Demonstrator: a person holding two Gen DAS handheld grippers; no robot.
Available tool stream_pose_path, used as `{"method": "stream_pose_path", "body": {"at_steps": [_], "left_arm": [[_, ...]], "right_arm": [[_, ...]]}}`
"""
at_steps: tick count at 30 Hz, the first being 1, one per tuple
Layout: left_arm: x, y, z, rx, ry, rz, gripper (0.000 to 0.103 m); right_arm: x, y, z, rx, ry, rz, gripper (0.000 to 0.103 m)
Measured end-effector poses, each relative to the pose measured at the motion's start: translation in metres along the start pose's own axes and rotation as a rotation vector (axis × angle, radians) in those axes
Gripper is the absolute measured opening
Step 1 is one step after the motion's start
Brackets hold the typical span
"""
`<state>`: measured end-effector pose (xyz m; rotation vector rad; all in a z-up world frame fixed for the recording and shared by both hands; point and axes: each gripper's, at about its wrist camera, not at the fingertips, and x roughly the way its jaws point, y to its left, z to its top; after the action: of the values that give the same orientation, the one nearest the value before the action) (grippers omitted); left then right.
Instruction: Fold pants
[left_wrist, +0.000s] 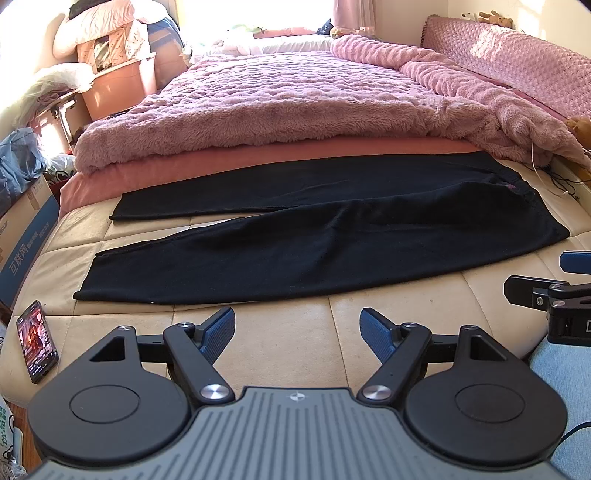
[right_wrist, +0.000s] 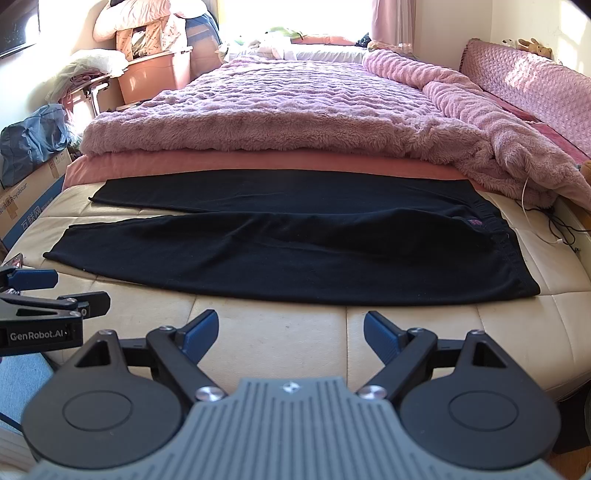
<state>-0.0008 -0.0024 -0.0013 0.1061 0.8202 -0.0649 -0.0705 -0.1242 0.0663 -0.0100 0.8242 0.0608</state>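
Both grippers — left gripper and right gripper — are hovering spread and empty over the cream mattress; beyond, black pants are lying flat, risking a single-layer pinch that bunches the fold.

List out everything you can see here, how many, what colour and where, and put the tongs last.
Pants: one, black, spread flat across the cream mattress, waistband right.
Mattress: one, cream, under the pants.
Fleece blanket: one, pink, behind the pants.
Sheet: one, salmon, under the blanket.
Phone: one, dark, screen lit, mattress's left edge.
Storage bin: one, orange-pink, far left.
Cardboard box: one, brown and blue, left of the bed.
Cable: one, dark, right of the waistband.
Left tongs: blue pads, open, empty.
Right tongs: blue pads, open, empty.
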Motion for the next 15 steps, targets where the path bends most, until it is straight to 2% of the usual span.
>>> {"method": "stream_pose_path", "body": {"at_steps": [15], "left_arm": [[-0.0002,-0.0004,-0.0005,0.001,0.0,-0.001,0.09]], "right_arm": [[0.0,-0.0005,-0.0015,0.001,0.0,0.001,0.082]]}}
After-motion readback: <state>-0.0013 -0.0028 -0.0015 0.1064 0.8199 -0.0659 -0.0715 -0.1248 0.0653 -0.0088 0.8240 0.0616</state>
